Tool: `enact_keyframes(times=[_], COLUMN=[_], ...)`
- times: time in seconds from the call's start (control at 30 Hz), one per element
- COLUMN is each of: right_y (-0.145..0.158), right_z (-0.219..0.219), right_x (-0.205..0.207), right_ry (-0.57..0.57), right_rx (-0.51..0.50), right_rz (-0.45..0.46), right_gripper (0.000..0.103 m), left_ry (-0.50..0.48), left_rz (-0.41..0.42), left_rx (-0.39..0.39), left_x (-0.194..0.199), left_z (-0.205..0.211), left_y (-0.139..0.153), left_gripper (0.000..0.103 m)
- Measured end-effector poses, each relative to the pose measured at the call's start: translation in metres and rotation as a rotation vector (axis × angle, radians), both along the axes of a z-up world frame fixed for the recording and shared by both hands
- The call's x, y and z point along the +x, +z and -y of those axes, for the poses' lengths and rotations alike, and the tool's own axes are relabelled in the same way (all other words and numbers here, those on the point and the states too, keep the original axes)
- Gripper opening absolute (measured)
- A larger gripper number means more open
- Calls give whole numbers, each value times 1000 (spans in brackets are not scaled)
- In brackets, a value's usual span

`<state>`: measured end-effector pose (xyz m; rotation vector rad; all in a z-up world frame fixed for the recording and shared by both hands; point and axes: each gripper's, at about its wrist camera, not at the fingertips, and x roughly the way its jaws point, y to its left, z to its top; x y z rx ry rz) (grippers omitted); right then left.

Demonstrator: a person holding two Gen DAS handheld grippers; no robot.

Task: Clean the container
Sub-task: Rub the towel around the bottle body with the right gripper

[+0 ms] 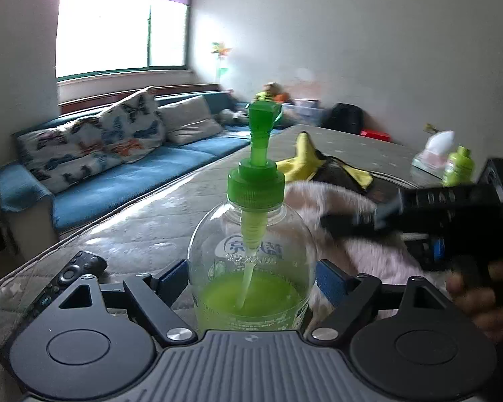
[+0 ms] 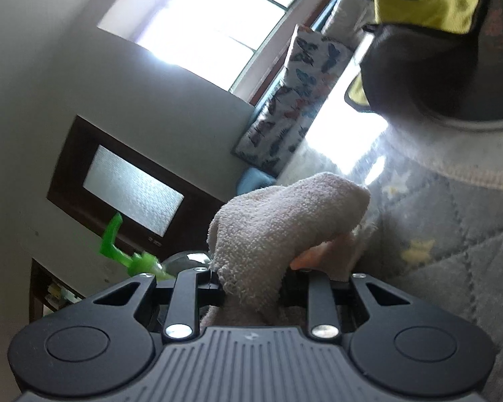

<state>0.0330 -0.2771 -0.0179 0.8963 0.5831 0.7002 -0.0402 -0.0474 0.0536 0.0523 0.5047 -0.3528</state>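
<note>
Bottle (image 1: pixel 251 268): clear, green pump (image 1: pixel 256 154), green liquid low inside; upright, clenched between the pads of my left gripper (image 1: pixel 251 279), above the quilted worktop (image 1: pixel 144 234).
Towel (image 2: pixel 278 231): pale, bunched, clamped in my right gripper (image 2: pixel 255 284), pressed against the bottle's right side.
Yellow cloth (image 1: pixel 305 160): behind the bottle, draped on a dark pot (image 2: pixel 426 73).
Remote (image 1: pixel 73 271): left of the bottle.
Sofa (image 1: pixel 124 174): beyond the bottle, left.

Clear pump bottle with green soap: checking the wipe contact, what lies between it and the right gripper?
A pale pink terry cloth, shut in the right gripper, against the clear pump bottle; left wrist view.
</note>
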Motion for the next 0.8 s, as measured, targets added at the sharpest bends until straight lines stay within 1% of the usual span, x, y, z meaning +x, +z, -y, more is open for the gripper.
enact_keyframes(times=[0.07, 0.17, 0.27, 0.33, 0.4, 0.5, 0.57, 0.63, 0.73, 0.8], right_y=[2, 8, 14, 11, 6, -2, -3, -3, -1, 2], right_z=[3, 3, 3, -3, -6, -6, -7, -9, -19, -21], right_x=[-1, -5, -8, -3, 3, 11, 13, 14, 12, 11], right_ry=[2, 33, 63, 90, 83, 85, 88, 88, 86, 85], right_rx=[33, 65, 97, 61, 5, -16, -31, -61, -139, -155], right_rz=[34, 100, 166, 128, 73, 9, 0, -6, -6, -2], right_gripper=[25, 25, 25, 25, 25, 25, 25, 25, 25, 25], left_ry=[-34, -115, -204, -236, -251, -256, -248, -213, -144, -91], left_rz=[2, -2, 16, 9, 0, 9, 15, 10, -4, -25], left_rx=[3, -1, 28, 19, -1, 1, 0, -14, -14, -22], left_x=[-2, -5, -11, -8, -6, -6, -7, -10, -12, -11], left_z=[-2, -4, -4, -8, -13, -13, -12, -12, -5, -1], left_y=[0, 0, -1, -2, -3, -4, -5, -6, -4, -2], left_gripper=[85, 85, 85, 85, 85, 86, 86, 86, 87, 87])
